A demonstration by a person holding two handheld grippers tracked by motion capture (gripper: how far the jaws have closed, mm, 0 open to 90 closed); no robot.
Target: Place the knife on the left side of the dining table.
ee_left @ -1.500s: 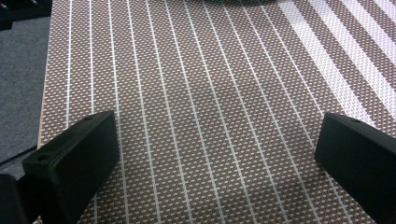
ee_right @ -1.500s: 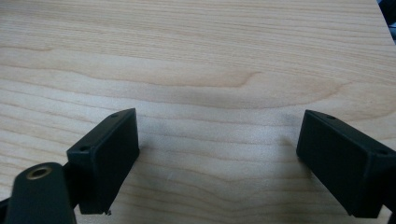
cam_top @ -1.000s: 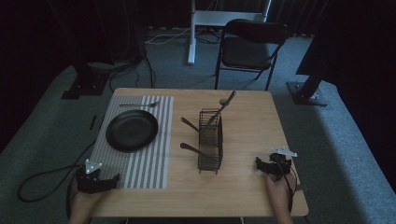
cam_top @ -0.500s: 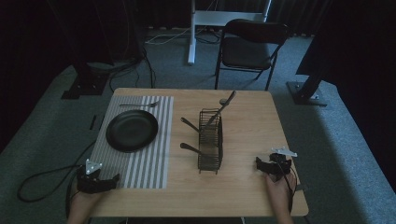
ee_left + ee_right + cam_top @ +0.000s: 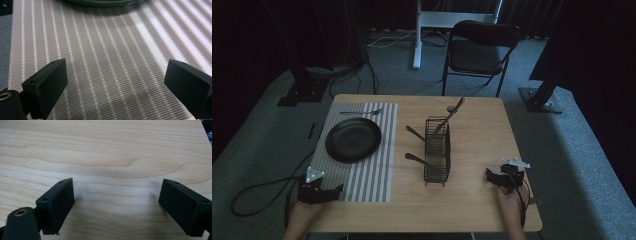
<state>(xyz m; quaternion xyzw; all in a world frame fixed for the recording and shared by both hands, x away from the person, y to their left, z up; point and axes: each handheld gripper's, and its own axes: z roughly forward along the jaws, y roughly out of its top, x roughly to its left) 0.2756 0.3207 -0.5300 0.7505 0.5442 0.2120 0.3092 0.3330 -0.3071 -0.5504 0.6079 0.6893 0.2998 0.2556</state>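
The left gripper (image 5: pixel 334 190) rests low over the near corner of the striped placemat (image 5: pixel 367 170), held by the left hand (image 5: pixel 302 217) at the table's near edge. In the left gripper view its two black jaws stand wide apart with bare striped weave between them and nothing gripped; they have just been closing a little. Just ahead of this gripper on the mat lies the black plate (image 5: pixel 353 139), its dark rim (image 5: pixel 105 2) showing at the top of the left gripper view. Beyond the plate, at the mat's far end, a fork (image 5: pixel 361 112) lies flat.

The right gripper (image 5: pixel 488 176) rests on the bare wooden table (image 5: pixel 482 135) near its near right corner, the right hand (image 5: pixel 510 202) behind it. Its jaws are also released and spread wide, and the right gripper view shows plain wood grain (image 5: pixel 115 170) between them.

Between the two grippers, nearer the right one and a little ahead of it, stands the black wire cutlery rack (image 5: pixel 437 150), upright on the wood just beside the mat's edge. Utensil handles (image 5: pixel 416 159) poke out of its side toward the left gripper, and a longer utensil (image 5: pixel 453 111) leans out of its far end, tilted away from both grippers. Neither gripper touches the rack, the plate or the fork
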